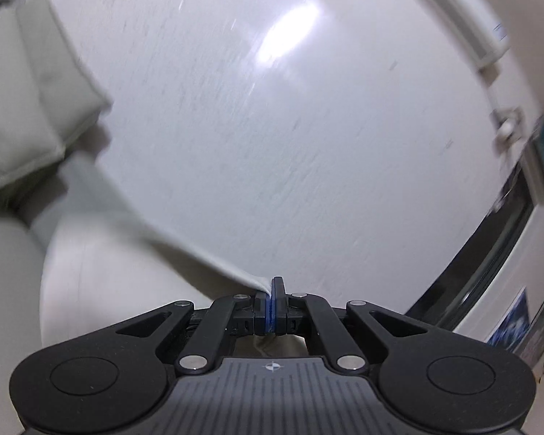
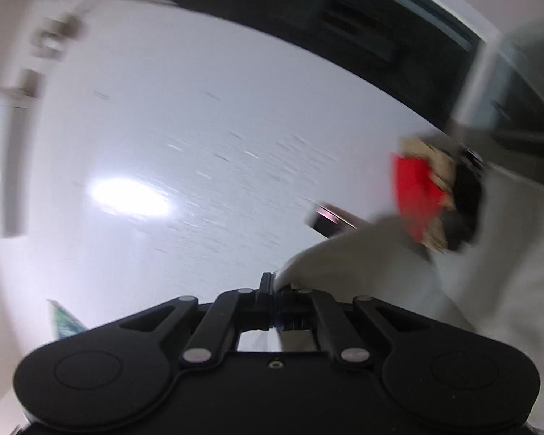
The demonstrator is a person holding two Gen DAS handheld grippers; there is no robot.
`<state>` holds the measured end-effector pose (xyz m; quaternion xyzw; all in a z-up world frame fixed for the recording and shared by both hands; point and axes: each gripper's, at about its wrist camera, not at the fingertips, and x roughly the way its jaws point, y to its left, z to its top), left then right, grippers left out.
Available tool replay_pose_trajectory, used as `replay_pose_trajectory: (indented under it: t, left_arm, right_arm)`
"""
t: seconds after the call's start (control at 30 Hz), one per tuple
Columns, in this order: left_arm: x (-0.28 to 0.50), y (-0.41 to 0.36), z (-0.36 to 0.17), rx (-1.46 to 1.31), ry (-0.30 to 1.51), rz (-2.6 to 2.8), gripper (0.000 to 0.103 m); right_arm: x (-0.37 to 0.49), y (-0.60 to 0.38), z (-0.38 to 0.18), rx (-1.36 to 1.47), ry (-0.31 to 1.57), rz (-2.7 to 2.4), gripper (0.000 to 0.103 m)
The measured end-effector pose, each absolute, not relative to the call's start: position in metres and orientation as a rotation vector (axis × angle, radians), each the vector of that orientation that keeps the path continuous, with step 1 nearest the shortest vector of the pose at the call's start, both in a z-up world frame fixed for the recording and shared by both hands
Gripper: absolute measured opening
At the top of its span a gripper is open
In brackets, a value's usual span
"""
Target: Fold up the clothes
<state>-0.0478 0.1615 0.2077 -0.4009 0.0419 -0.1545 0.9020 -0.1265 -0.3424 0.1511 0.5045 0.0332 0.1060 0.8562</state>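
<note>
White wall [image 1: 272, 127] filled both views, blurred. My left tool [image 1: 274, 286] had its jaws pressed together on a corner of the pale garment [image 1: 206, 253], whose edge ran away to the left and downward. My right tool [image 2: 273, 282] was likewise clamped on the garment's [image 2: 362, 253] other edge, the cloth falling off to the right, where a red and black patch [image 2: 431, 195] showed on it; whether that was a print I could not tell. Both tools pointed roughly level at the wall, so I judged the garment to be hanging between them, clear of any counter. No fold was visible: I judged the task to be at its opening step, with laying flat and every fold left to do.
</note>
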Motion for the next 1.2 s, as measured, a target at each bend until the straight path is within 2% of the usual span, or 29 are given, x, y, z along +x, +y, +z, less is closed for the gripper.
replay_pose_trajectory:
  t: [0.2, 0.3, 0.4, 0.5, 0.57, 0.67, 0.77, 0.83, 0.93, 1.0, 1.2]
  left_arm:
    - [-0.071, 0.159, 0.246, -0.781, -0.009, -0.338, 0.0]
    - [-0.036, 0.15, 0.24, -0.716, 0.061, -0.27, 0.0]
    - [0.033, 0.141, 0.206, -0.658, 0.255, -0.167, 0.0]
    - [0.119, 0.131, 0.163, -0.617, 0.494, -0.064, 0.0]
    - [0.16, 0.129, 0.149, -0.606, 0.544, -0.016, 0.0]
    - [0.172, 0.117, 0.193, -0.515, 0.387, -0.037, 0.0]
    - [0.157, 0.114, 0.245, -0.481, 0.214, -0.099, 0.0]
    - [0.143, 0.117, 0.254, -0.471, 0.164, -0.115, 0.0]
    - [0.132, 0.122, 0.229, -0.486, 0.164, -0.129, 0.0]
    - [0.131, 0.125, 0.191, -0.494, 0.216, -0.116, 0.0]
    - [0.118, 0.139, 0.014, -0.572, 0.497, -0.002, 0.0]
  right_arm:
    - [-0.164, -0.339, 0.194, 0.985, -0.038, 0.294, 0.002]
    - [-0.153, -0.335, 0.199, 0.955, -0.036, 0.272, 0.002]
    - [-0.093, -0.332, 0.169, 0.944, 0.092, 0.203, 0.002]
    - [-0.01, -0.325, 0.123, 0.924, 0.326, 0.092, 0.002]
    - [0.05, -0.317, 0.095, 0.883, 0.453, 0.008, 0.002]
    - [0.101, -0.305, 0.101, 0.863, 0.483, -0.008, 0.002]
    - [0.096, -0.305, 0.161, 0.809, 0.315, 0.046, 0.002]
    - [0.081, -0.312, 0.185, 0.783, 0.226, 0.069, 0.002]
    - [0.062, -0.322, 0.182, 0.762, 0.202, 0.08, 0.002]
    - [0.058, -0.327, 0.156, 0.758, 0.27, 0.078, 0.002]
    - [0.072, -0.327, 0.015, 0.844, 0.584, 0.015, 0.002]
